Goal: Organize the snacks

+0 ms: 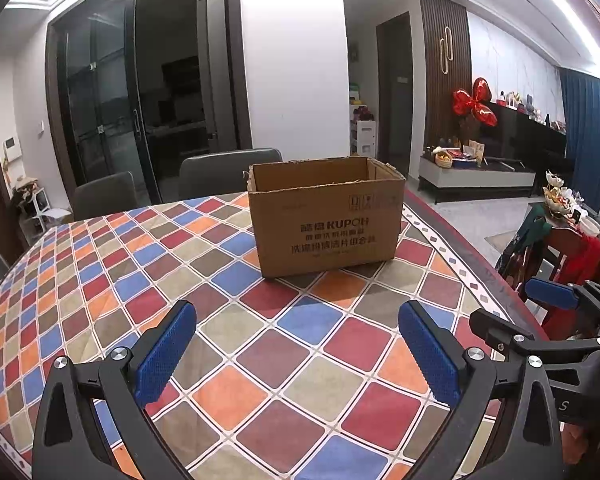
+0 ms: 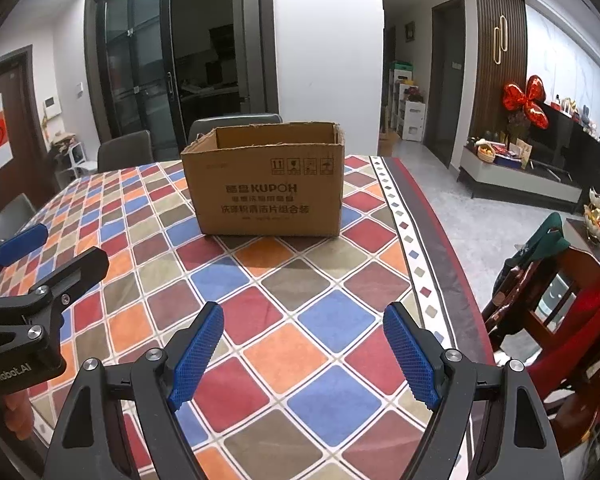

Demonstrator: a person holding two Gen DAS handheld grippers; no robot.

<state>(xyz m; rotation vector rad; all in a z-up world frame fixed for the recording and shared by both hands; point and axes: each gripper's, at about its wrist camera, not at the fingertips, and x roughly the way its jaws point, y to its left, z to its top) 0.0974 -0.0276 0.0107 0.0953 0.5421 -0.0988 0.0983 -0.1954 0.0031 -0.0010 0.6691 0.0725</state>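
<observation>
An open brown cardboard box (image 1: pixel 326 216) printed KUPOH stands upright on the checkered tablecloth (image 1: pixel 140 264), toward the far right of the table; it also shows in the right wrist view (image 2: pixel 266 184). No snacks are visible; the box's inside is mostly hidden. My left gripper (image 1: pixel 298 348) is open and empty, above the cloth well in front of the box. My right gripper (image 2: pixel 303 354) is open and empty too, beside the left one. The right gripper shows at the right edge of the left wrist view (image 1: pixel 552 296); the left gripper shows at the left edge of the right wrist view (image 2: pixel 22 240).
Grey chairs (image 1: pixel 228 172) stand behind the table's far side. A wooden chair draped with red and green cloth (image 2: pixel 560 280) stands right of the table edge (image 2: pixel 440 248). A low TV cabinet (image 1: pixel 476 176) and side table are farther right.
</observation>
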